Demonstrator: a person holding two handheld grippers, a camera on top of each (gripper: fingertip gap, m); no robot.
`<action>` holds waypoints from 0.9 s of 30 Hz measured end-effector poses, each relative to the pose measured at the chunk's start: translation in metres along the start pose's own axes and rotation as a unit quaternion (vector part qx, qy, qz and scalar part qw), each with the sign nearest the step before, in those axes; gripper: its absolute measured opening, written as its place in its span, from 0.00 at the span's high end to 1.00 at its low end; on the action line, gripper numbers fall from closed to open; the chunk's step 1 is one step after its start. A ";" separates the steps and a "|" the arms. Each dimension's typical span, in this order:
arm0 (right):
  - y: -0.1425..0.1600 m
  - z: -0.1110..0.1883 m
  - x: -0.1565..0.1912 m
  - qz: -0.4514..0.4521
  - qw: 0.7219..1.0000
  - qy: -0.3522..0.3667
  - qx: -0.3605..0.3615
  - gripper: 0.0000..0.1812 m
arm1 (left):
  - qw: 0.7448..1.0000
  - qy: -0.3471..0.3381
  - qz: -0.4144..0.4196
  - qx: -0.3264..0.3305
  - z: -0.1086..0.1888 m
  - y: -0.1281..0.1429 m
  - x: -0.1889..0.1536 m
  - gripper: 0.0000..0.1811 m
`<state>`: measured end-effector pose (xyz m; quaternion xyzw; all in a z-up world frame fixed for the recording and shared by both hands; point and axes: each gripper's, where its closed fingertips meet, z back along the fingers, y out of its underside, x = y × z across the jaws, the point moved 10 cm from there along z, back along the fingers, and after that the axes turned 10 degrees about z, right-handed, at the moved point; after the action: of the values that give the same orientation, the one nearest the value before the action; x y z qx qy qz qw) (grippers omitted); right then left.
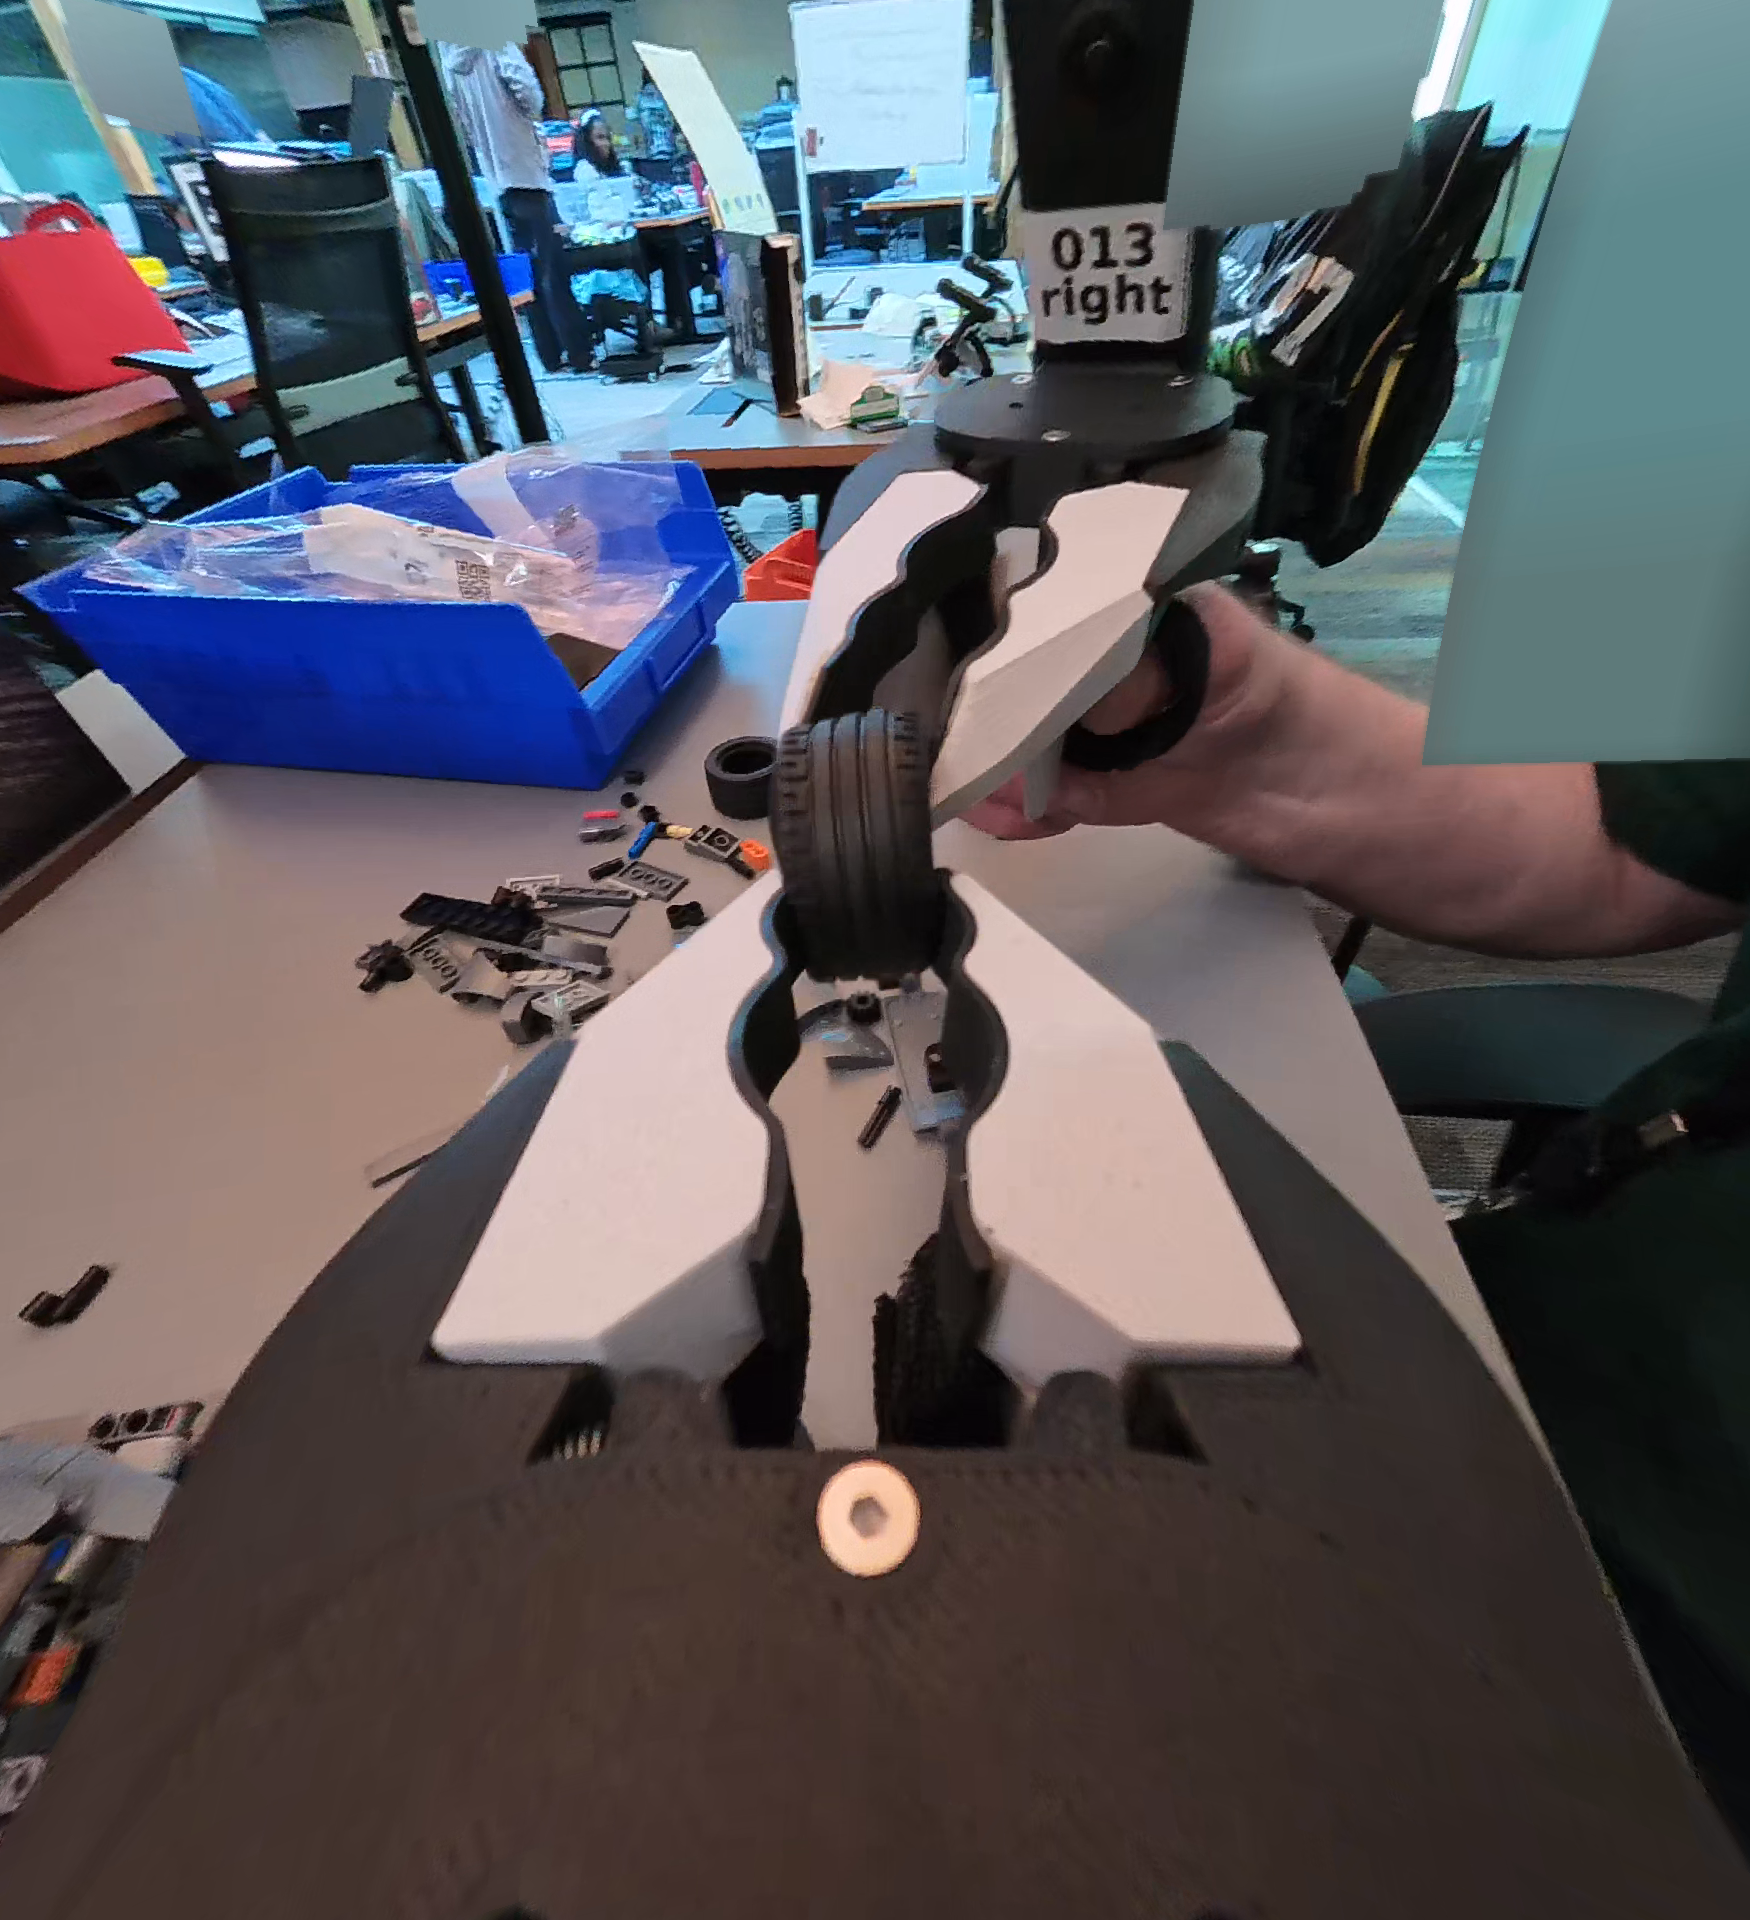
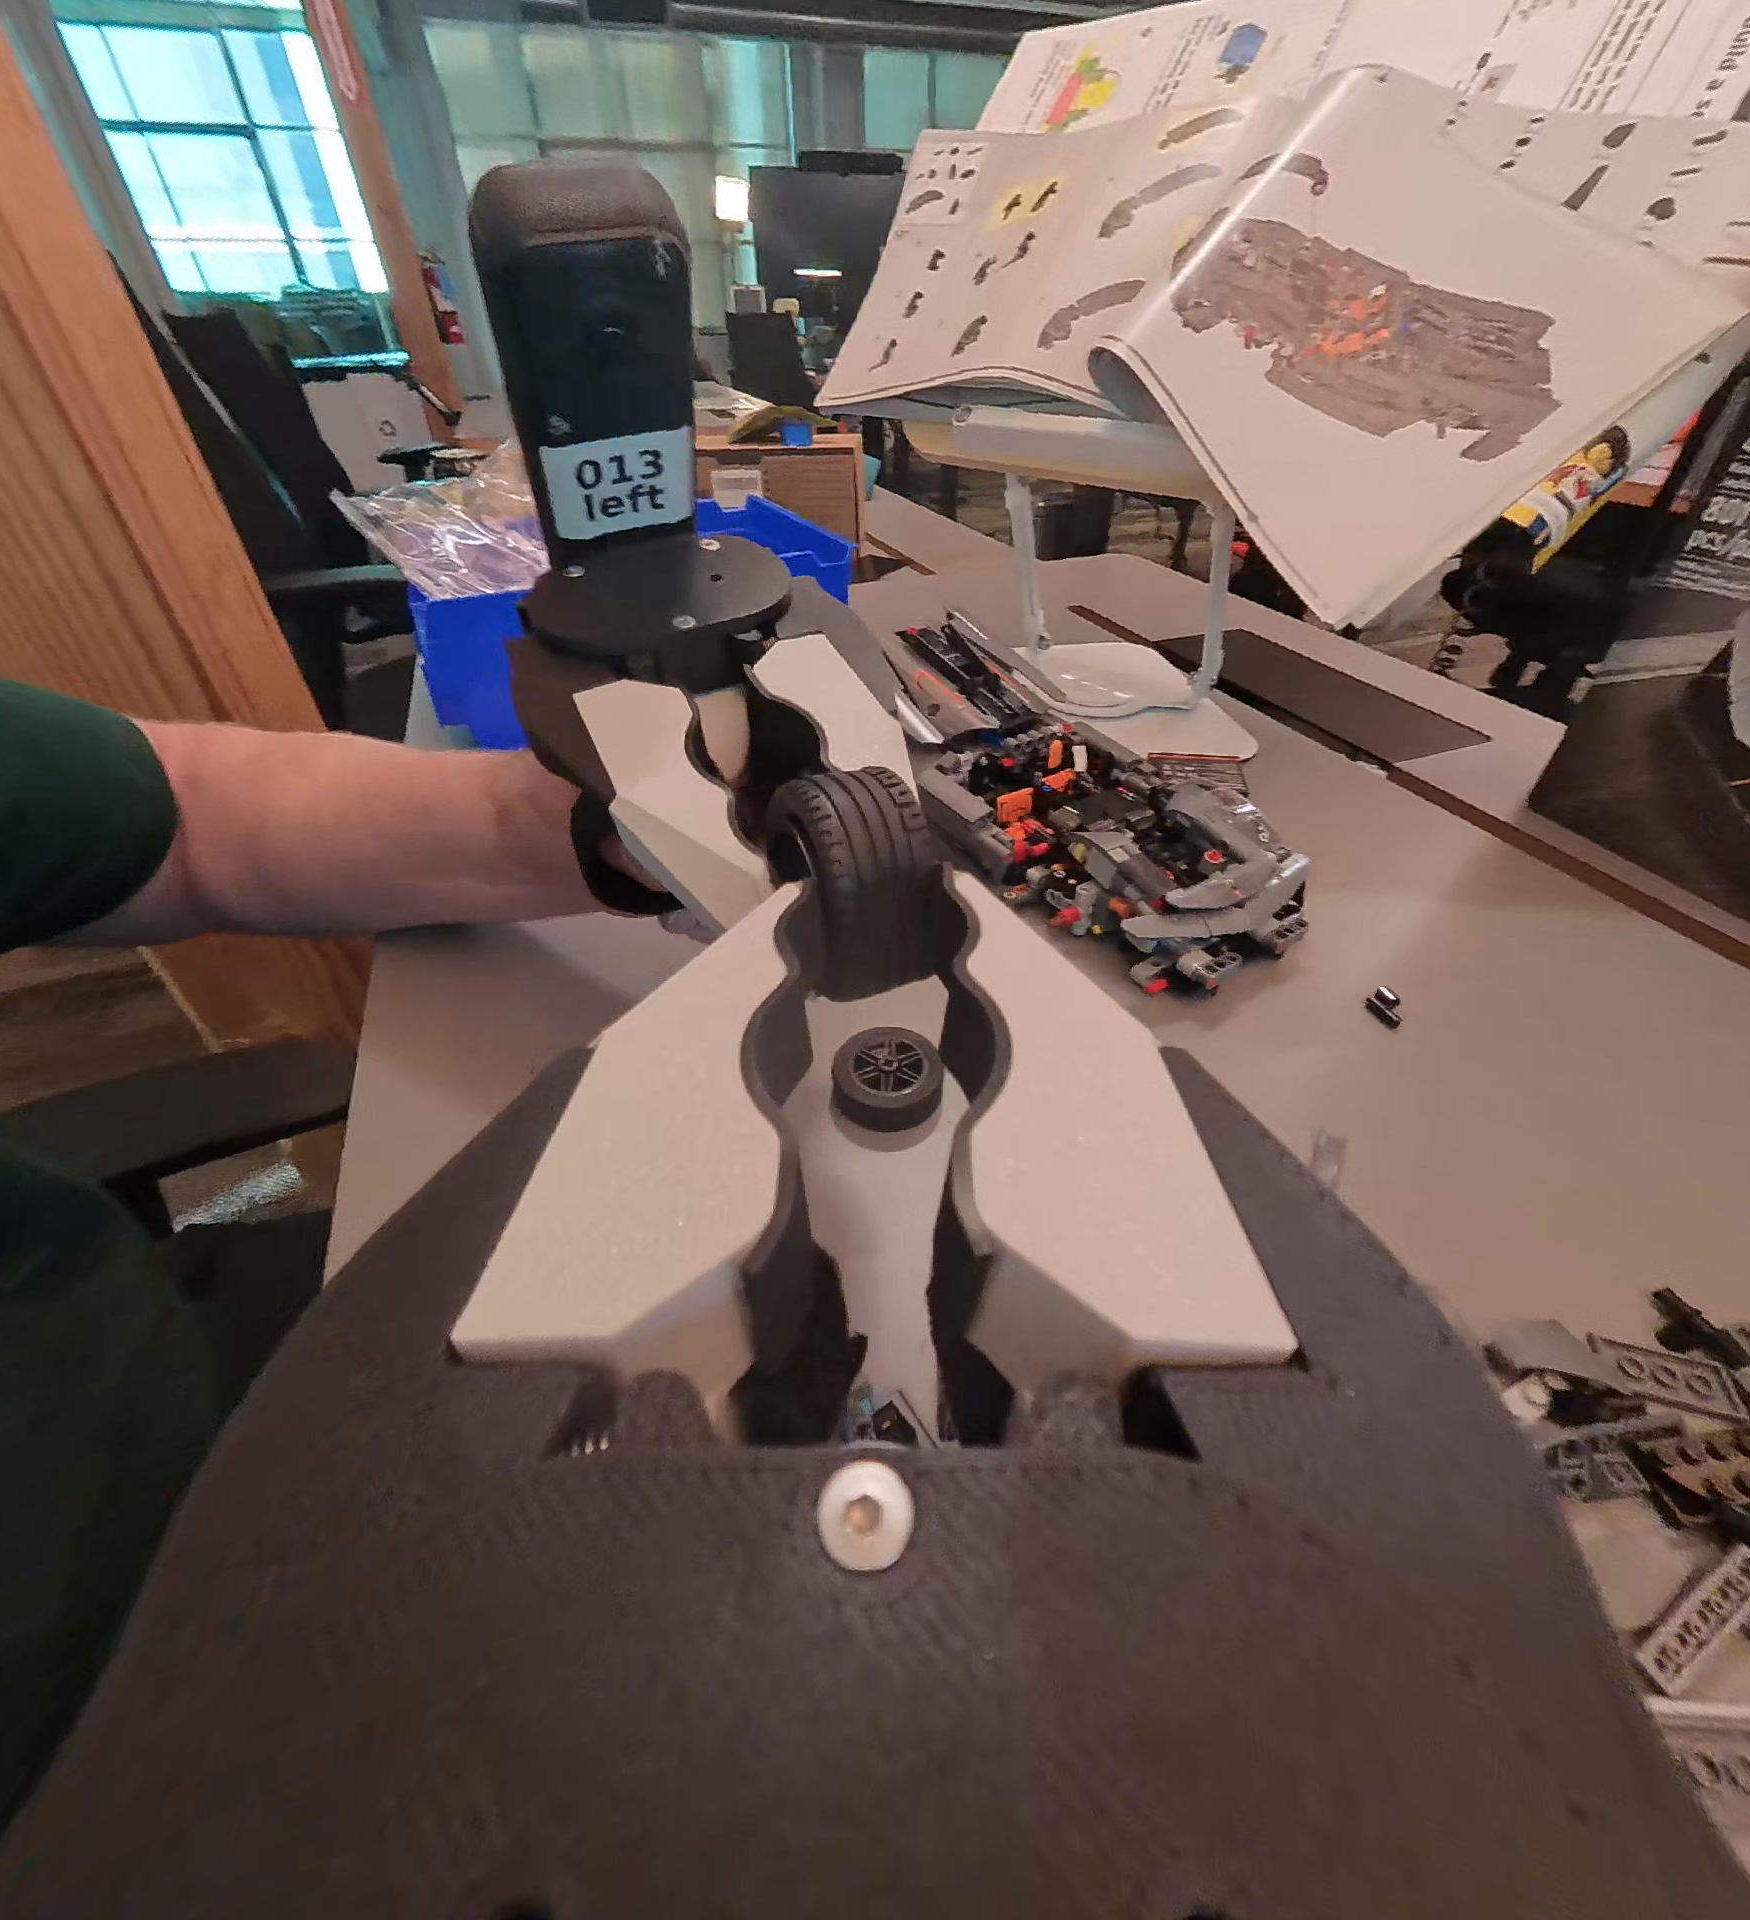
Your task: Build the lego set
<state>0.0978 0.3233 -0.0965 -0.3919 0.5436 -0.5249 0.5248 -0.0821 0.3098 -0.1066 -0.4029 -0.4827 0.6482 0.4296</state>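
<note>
1. Lego tyre [image 1: 855, 831], black and ribbed, is held up above the grey desk [image 1: 227, 1039], pinched between both sets of tongs at once; it stands upright on its tread edge.
2. Left tongs [image 1: 858, 935] are closed on the lower part of the tyre, their white fingers [image 1: 642, 1122] narrowed to about the tyre's width; a person's hand [image 2: 497, 831] grips the handle.
3. Right tongs [image 2: 866, 935] are likewise clamped on the same tyre from the opposite side (each view shows the other tool meeting it tip to tip); a hand [image 1: 1214, 748] holds this tool too.
4. A small black wheel hub [image 2: 886, 1075] lies flat on the desk just below the right tongs, apart from the tyre.
5. A second loose tyre [image 1: 741, 774] sits on the desk near a blue bin [image 1: 383, 665] that holds clear plastic bags [image 1: 414, 540].
6. Small dark and grey loose pieces [image 1: 528, 935] are scattered on the desk beside the left tongs.
7. The part-built grey car model [image 2: 1120, 831] rests on the desk beyond the tyre; an open instruction booklet [image 2: 1318, 281] is propped on a stand behind it.
</note>
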 end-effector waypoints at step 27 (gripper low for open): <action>0.009 0.000 -0.006 -0.017 1.000 0.000 -0.016 0.89 | 0.999 -0.037 -0.024 -0.015 0.011 -0.011 0.000 0.88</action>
<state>0.0995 0.3308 -0.1039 -0.4091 0.5450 -0.5250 0.5099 -0.0903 0.3089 -0.0936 -0.3732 -0.5172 0.6453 0.4205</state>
